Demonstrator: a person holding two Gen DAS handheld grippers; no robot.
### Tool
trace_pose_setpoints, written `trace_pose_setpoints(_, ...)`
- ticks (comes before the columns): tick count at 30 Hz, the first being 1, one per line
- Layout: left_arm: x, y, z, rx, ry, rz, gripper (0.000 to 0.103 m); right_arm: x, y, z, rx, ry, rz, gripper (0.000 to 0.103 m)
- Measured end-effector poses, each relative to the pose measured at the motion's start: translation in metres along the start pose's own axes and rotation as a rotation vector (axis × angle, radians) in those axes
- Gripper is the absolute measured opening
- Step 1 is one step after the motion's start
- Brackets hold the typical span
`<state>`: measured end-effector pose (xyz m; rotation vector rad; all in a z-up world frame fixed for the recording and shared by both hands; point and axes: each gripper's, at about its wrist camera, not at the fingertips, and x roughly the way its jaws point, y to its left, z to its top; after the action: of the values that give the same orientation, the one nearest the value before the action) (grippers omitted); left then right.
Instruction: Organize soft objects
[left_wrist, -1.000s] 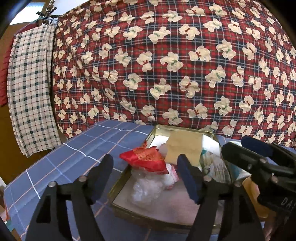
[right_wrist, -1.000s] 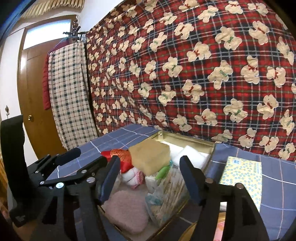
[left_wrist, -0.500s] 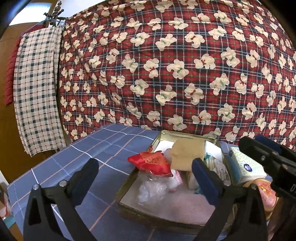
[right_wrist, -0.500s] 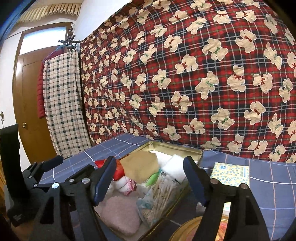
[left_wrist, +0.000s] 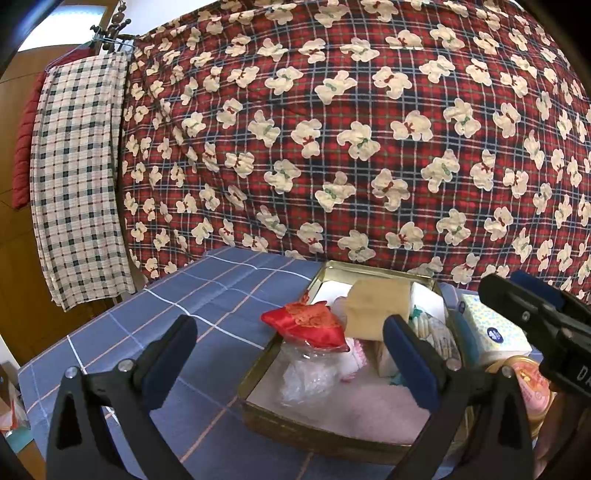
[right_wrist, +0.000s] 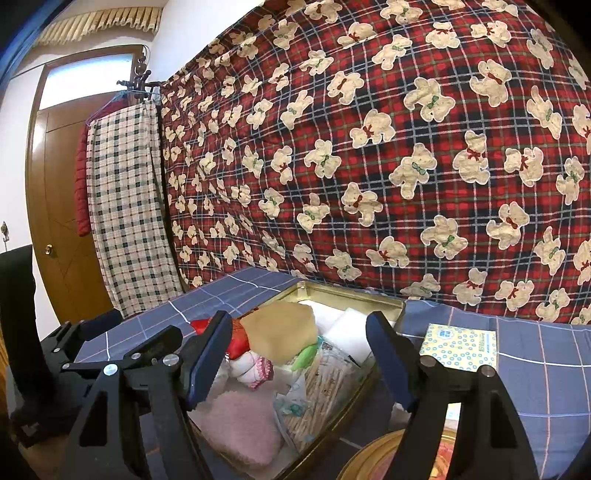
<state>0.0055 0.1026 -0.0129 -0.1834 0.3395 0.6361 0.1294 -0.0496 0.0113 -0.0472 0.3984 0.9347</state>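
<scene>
A gold tin box (left_wrist: 258, 373) (right_wrist: 384, 301) stands on the blue checked cloth, packed with soft things: a red satin pouch (left_wrist: 306, 323), a tan sponge (left_wrist: 378, 304) (right_wrist: 282, 332), a pink towel (left_wrist: 354, 406) (right_wrist: 240, 413), a clear plastic bag (left_wrist: 308, 376), white pads (right_wrist: 351, 325) and a pack of cotton swabs (right_wrist: 321, 384). My left gripper (left_wrist: 291, 356) is open and empty, raised before the box's near left corner. My right gripper (right_wrist: 297, 363) is open and empty above the box's right side. Each gripper shows in the other's view.
A tissue pack (right_wrist: 460, 347) (left_wrist: 487, 332) lies right of the box. A round gold tin lid (left_wrist: 528, 384) (right_wrist: 373, 458) sits at the near right. A red teddy-bear quilt (left_wrist: 351, 147) hangs behind. A checked cloth (left_wrist: 77, 184) hangs by a wooden door (right_wrist: 59, 221).
Both grippers have pulled back and up from the box, which now looks smaller and lower. Both sets of jaws stay open and empty. The box contents have not moved.
</scene>
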Motion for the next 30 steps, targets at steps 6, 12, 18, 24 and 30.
trace_pose_setpoints(6,0.0005,-0.0005,-0.0003,0.001,-0.001,-0.002,0.102,-0.0014,-0.0014,0.0006,0.003,-0.008,-0.001,0.077)
trace_pose_setpoints(12,0.0014,-0.0012,0.0000,0.001,0.002,-0.002,0.102,-0.0028,-0.0024,0.0010,0.004,-0.010,-0.001,0.077)
trace_pose_setpoints(18,0.0007,-0.0014,-0.0030,0.006,0.012,-0.008,0.102,-0.0031,-0.0022,0.0010,0.004,-0.010,-0.002,0.077)
trace_pose_setpoints(24,0.0004,-0.0042,-0.0077,0.016,0.024,-0.012,0.102,-0.0033,-0.0025,0.0012,0.004,-0.010,-0.002,0.077)
trace_pose_setpoints(30,0.0014,-0.0054,-0.0062,0.019,0.025,-0.018,0.102,-0.0039,-0.0029,0.0013,0.005,-0.010,-0.002,0.077)
